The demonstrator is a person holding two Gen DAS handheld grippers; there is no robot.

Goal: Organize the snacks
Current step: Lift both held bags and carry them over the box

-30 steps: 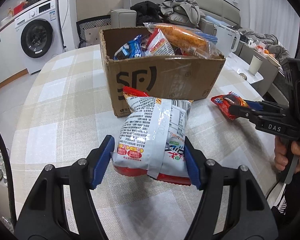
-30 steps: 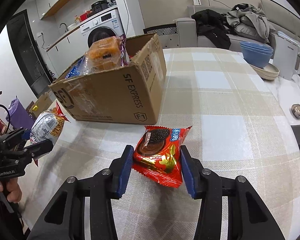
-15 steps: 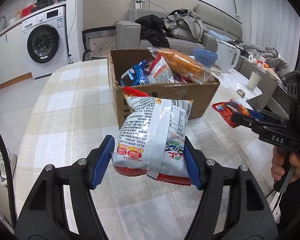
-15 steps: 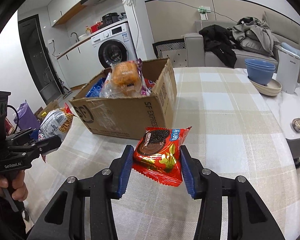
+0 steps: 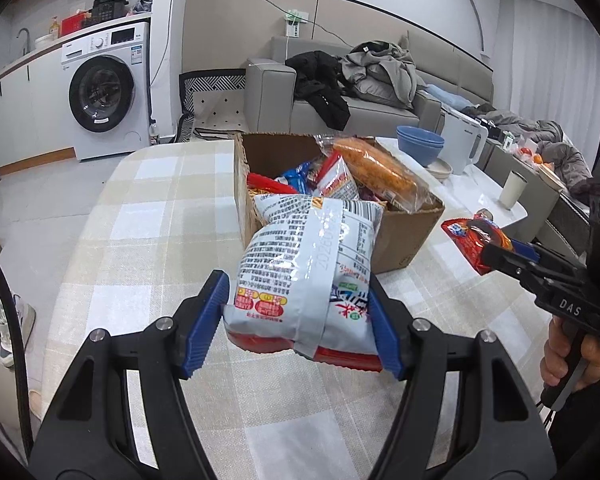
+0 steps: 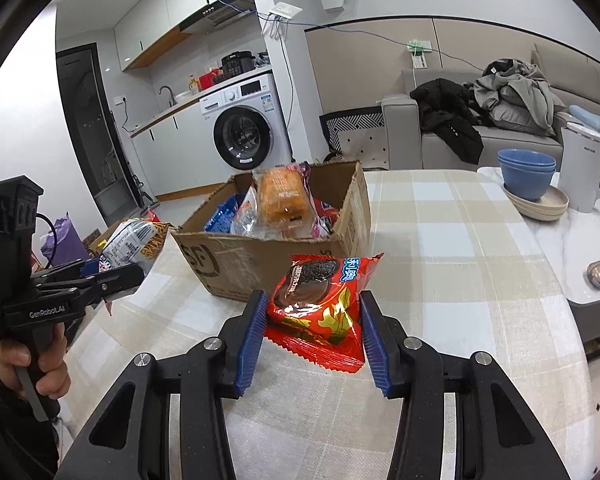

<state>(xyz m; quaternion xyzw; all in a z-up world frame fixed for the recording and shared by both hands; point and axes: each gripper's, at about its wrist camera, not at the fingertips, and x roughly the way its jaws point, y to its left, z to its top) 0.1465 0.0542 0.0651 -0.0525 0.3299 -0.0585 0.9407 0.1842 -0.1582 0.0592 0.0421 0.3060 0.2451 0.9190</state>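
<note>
both grippers sit higher than before: left gripper (image 5: 300, 320) clamps a crinkly bag (image 5: 308, 272), right gripper (image 6: 312, 336) a glossy red packet (image 6: 320, 304), near the cardboard box (image 6: 260, 256).

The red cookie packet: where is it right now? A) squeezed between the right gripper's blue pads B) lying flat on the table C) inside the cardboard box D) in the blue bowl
A: the red cookie packet sits pinched in the right gripper, lifted in front of the cardboard box.
</note>
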